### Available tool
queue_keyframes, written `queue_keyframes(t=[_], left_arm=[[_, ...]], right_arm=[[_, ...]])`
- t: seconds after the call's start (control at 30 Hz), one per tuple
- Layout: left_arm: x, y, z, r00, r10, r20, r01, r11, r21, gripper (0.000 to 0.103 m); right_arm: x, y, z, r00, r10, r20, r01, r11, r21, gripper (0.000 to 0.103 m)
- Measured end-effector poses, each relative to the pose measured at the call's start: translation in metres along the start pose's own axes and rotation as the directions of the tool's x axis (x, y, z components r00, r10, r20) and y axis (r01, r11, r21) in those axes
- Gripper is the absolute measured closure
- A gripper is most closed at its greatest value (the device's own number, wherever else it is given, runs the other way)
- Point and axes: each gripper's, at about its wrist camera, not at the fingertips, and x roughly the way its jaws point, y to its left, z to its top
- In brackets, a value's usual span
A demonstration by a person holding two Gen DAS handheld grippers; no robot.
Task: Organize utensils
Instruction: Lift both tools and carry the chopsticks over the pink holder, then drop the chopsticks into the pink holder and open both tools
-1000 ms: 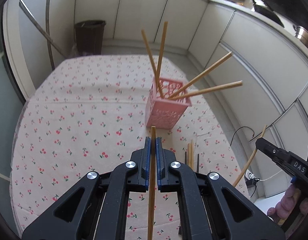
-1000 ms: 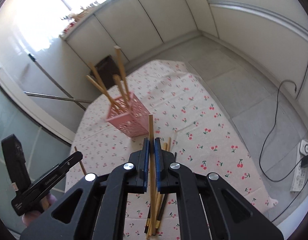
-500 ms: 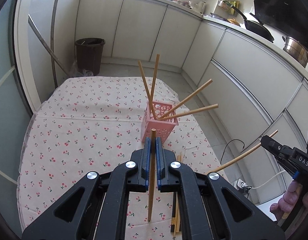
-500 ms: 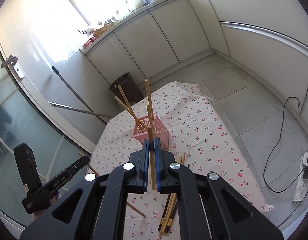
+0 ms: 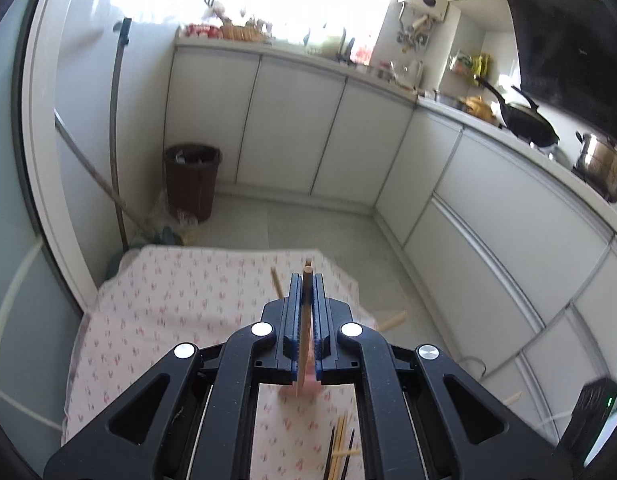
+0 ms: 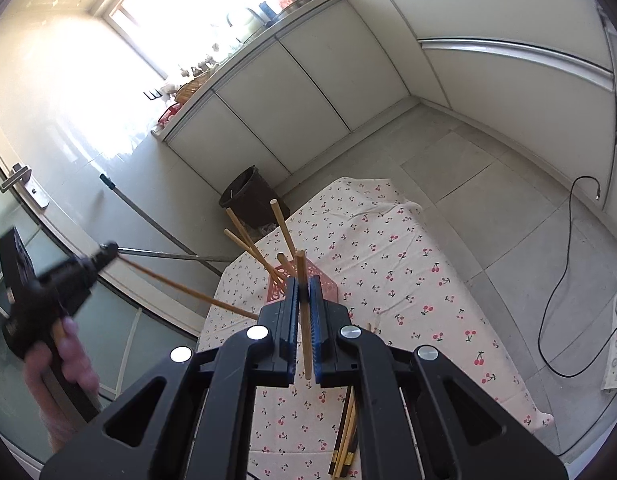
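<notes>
Two grippers raised over tabletop (image 6: pixel 408 240) under cherry-print cloth. Pink basket (image 6: pixel 328 286) near far end of tabletop, four wooden chopsticks (image 6: pixel 282 226) fanned out of it. Left gripper (image 5: pixel 307 292) clamped on one wooden chopstick (image 5: pixel 304 336), upright between pads. Right gripper (image 6: pixel 303 300) likewise clamped on wooden stick (image 6: pixel 304 312). Loose chopsticks, dark and light (image 6: pixel 346 432), lying together on cloth at near edge, well apart from basket.

The pink basket (image 6: pixel 328 286) sits mostly hidden behind the right gripper (image 6: pixel 304 300); at nine o'clock the left gripper (image 6: pixel 104 254) is motion-blurred.
</notes>
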Motion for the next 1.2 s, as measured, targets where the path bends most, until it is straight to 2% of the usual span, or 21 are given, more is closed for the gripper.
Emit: queue_keyframes(t=[0.07,0.23,0.4,0.53,0.63,0.8,0.9,0.93,1.0,1.03,1.2], left_arm=[[0.009,-0.009,0.015,1.000,0.011,0.023,-0.010,1.000,-0.002,0.099],[0.044,-0.021,0.023,0.998,0.053,0.017,-0.053,0.999,0.002,0.099],[0.080,-0.017,0.010,0.997,0.058,-0.057,-0.060,0.998,-0.036,0.097],[0.073,-0.001,-0.003,0.996,0.079,-0.040,-0.082,0.994,-0.072,0.096],[0.059,0.015,-0.013,0.997,0.069,-0.038,-0.073,0.993,-0.098,0.094],[0.050,0.051,-0.048,0.993,0.065,-0.101,-0.082,0.983,-0.164,0.090],[0.055,0.075,-0.078,0.985,0.092,-0.148,-0.119,0.975,-0.190,0.090],[0.060,0.084,-0.090,0.977,0.120,-0.174,-0.153,0.970,-0.189,0.090],[0.069,0.095,-0.097,0.967,0.115,-0.226,-0.164,0.964,-0.209,0.090],[0.073,0.102,-0.097,0.966,0.083,-0.244,-0.142,0.961,-0.238,0.090],[0.070,0.114,-0.093,0.970,0.065,-0.232,-0.127,0.957,-0.262,0.090]], right_arm=[[0.001,-0.001,0.002,1.000,-0.006,0.003,0.006,1.000,-0.002,0.097],[0.003,0.000,0.003,1.000,-0.002,-0.009,0.002,1.000,-0.015,0.097],[0.007,0.002,0.003,1.000,-0.009,-0.022,0.008,1.000,-0.029,0.097],[0.006,0.008,0.004,1.000,-0.008,-0.013,0.007,0.999,-0.044,0.097],[0.006,0.016,0.004,1.000,-0.002,0.000,0.002,0.998,-0.058,0.097],[0.007,0.045,0.012,0.999,0.009,0.038,-0.005,0.995,-0.097,0.097],[0.012,0.071,0.027,0.996,0.004,0.086,0.008,0.990,-0.141,0.097],[0.014,0.078,0.032,0.995,0.006,0.101,0.010,0.988,-0.151,0.097],[0.020,0.095,0.045,0.990,0.006,0.138,0.018,0.985,-0.171,0.097],[0.024,0.102,0.050,0.988,0.000,0.155,0.028,0.983,-0.180,0.097],[0.054,0.120,0.071,0.982,-0.042,0.183,0.080,0.976,-0.201,0.097]])
